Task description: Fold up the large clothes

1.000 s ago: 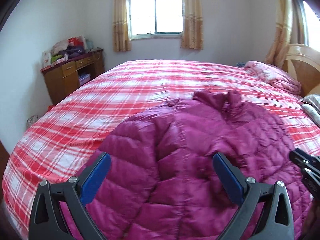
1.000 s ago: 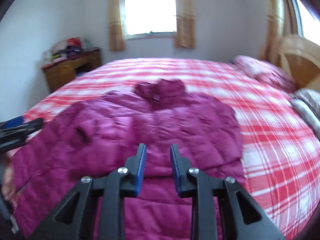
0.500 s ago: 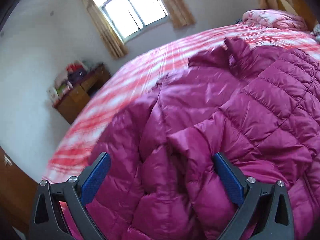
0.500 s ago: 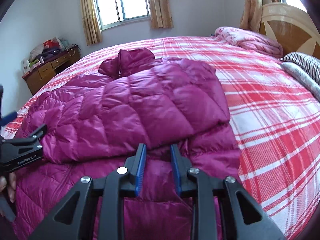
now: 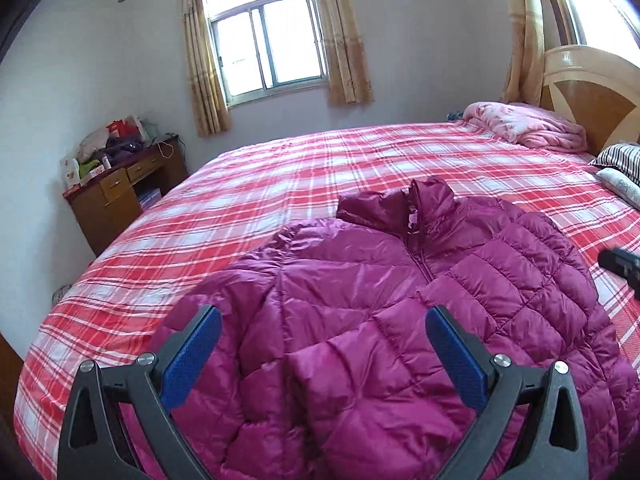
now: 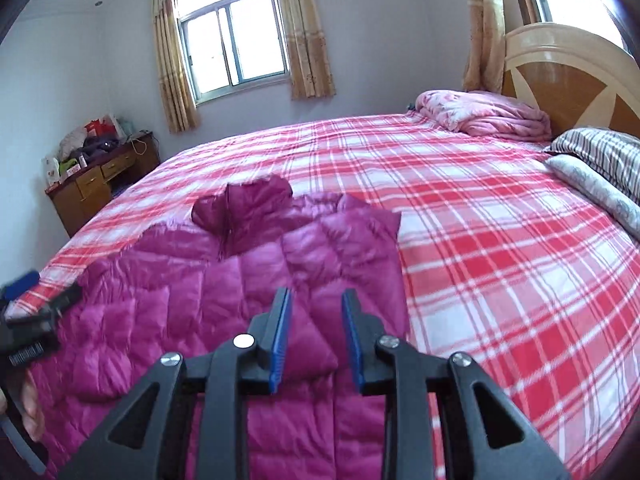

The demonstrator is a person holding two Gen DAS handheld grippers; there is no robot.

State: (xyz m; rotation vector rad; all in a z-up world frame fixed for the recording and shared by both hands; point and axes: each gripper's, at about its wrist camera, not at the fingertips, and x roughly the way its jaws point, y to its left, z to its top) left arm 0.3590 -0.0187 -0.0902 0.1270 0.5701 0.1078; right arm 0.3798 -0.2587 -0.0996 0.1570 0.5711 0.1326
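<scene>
A magenta quilted puffer jacket (image 5: 360, 280) lies front up on the red plaid bed (image 5: 280, 184), collar toward the window. One sleeve is folded across its chest. My left gripper (image 5: 323, 316) hovers over the jacket's lower left part, open wide, with nothing between its blue pads. In the right wrist view the jacket (image 6: 200, 300) fills the lower left, and my right gripper (image 6: 316, 294) hangs above the folded sleeve's end. Its jaws stand a narrow gap apart, with no fabric pinched. Each gripper shows at the edge of the other's view: the right gripper (image 5: 620, 264) and the left gripper (image 6: 36, 308).
A folded pink quilt (image 6: 480, 116) and striped pillows (image 6: 600, 152) lie by the wooden headboard (image 5: 592, 92) at the right. A cluttered wooden desk (image 5: 120, 188) stands by the left wall under the curtained window. Bare plaid sheet (image 6: 480, 240) stretches to the jacket's right.
Both grippers shifted sideways over the jacket. Half a second ago the left view was rolled and close to the fabric; it is now level and farther back. Neither jaw gap changed.
</scene>
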